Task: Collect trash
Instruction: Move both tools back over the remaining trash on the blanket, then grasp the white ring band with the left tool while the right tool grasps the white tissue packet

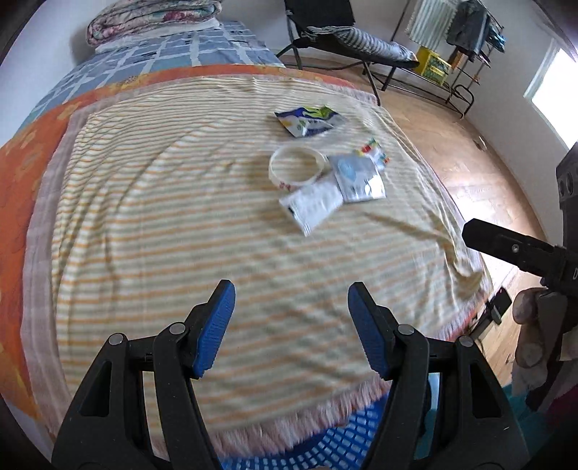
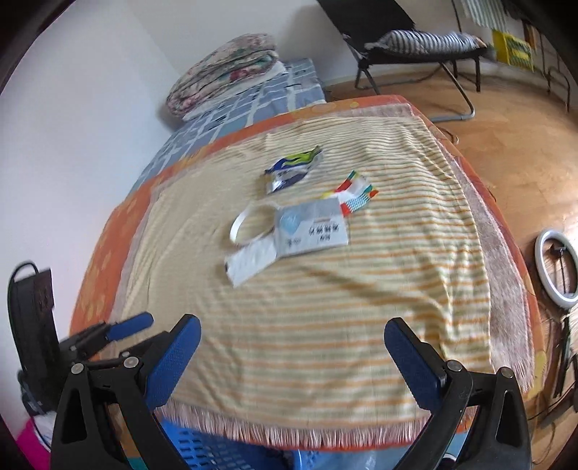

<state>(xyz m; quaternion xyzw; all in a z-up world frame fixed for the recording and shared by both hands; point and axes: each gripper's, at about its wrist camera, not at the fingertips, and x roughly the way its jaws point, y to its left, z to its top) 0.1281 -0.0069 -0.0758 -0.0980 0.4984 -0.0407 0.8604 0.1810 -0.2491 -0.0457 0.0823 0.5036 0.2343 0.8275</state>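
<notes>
Nearest to both cameras, a blue plastic basket (image 2: 213, 452) with slotted walls sits below the fringed near edge of the striped blanket (image 1: 180, 235) that covers the bed. The left gripper (image 1: 290, 332) hangs over the near part of the blanket with its blue-padded fingers (image 1: 216, 325) spread apart and nothing between them. The right gripper (image 2: 292, 361) hangs over the same near edge, its fingers (image 2: 173, 361) spread wider still and likewise empty.

Farther in, past the middle of the blanket and toward its right side, the trash lies in a loose cluster. A white sachet (image 1: 311, 206) is the nearest piece, and it touches a white tape ring (image 1: 296, 167) that lies flat just behind it. A grey-silver packet (image 1: 358, 177) overlaps the sachet's right end and touches the ring. Behind that packet a small wrapper with coloured flags (image 1: 377, 152) pokes out. A little apart, nearer the far edge, lies a blue, white and green wrapper (image 1: 309, 119).

Beyond the blanket a blue checked sheet (image 1: 173, 54) carries a folded floral quilt (image 1: 151, 18) against the wall. A black folding chair (image 2: 397, 36) stands on the wooden floor (image 2: 505, 126) at the far right.
</notes>
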